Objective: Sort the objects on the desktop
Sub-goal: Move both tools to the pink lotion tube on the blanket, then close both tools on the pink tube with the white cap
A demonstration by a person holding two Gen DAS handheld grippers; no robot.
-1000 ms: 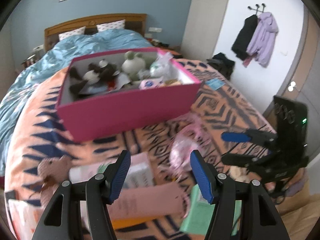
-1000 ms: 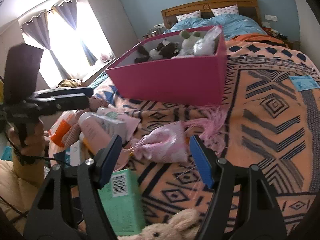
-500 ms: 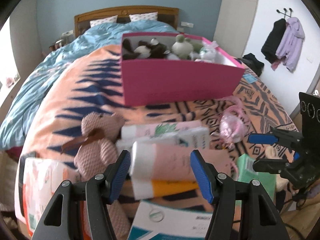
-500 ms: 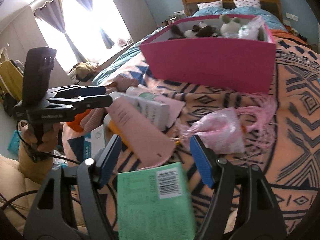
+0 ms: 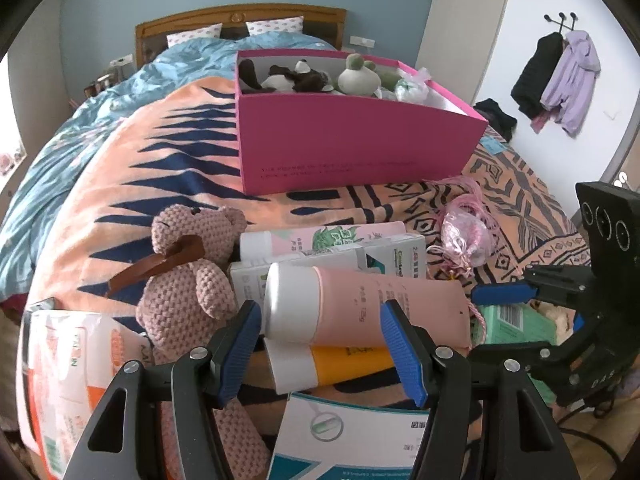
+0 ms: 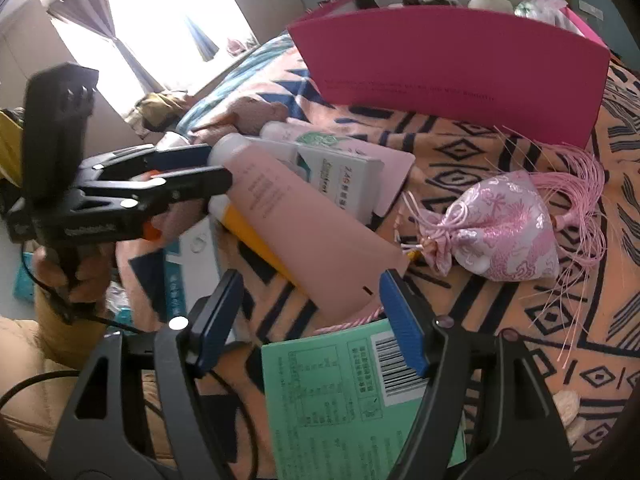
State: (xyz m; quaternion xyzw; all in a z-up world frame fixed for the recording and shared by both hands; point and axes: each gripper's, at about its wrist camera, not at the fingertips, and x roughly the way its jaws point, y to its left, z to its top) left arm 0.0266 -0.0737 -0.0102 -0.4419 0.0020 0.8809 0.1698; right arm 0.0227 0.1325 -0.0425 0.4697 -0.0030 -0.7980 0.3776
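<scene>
While angled steeply down over bed point(image 5: 120, 184): left gripper point(image 5: 320, 330) wide open astride pink tube's point(image 5: 384, 308) white cap, no grip; right gripper point(image 6: 310, 320) open w/ tube's crimped end between pads, nothing held.

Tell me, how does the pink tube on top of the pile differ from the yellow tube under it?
The pink tube lies on top, nearly all of it showing; the yellow tube sits beneath it, mostly covered. The pink tube looks fatter and longer, though much of the yellow one is hidden. The pink tube's cap end lies between the open left gripper fingers; the yellow tube lies lower, under it. Both have white caps and lie flat, caps pointing the same way.
</scene>
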